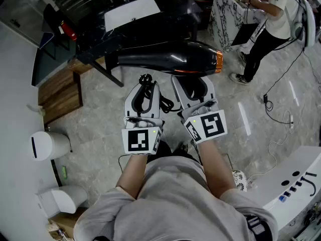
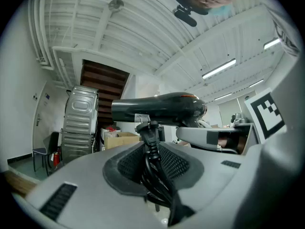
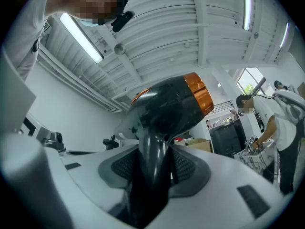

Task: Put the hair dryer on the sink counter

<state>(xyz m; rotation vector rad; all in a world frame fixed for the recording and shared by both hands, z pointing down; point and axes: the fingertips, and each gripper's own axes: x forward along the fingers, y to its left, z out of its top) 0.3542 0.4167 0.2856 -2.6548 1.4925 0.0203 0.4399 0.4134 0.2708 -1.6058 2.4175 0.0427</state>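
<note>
Above the grey stone floor [image 1: 100,129], in front of the person's chest, the black hair dryer [image 1: 170,58] is held crosswise in the air, its orange ring toward the right. The right gripper [image 1: 192,83] has its jaws clamped on the dryer's handle [image 3: 152,161]. Just beside it, the left gripper [image 1: 145,88] pinches the bundled black cord [image 2: 152,171] between its pads
</note>
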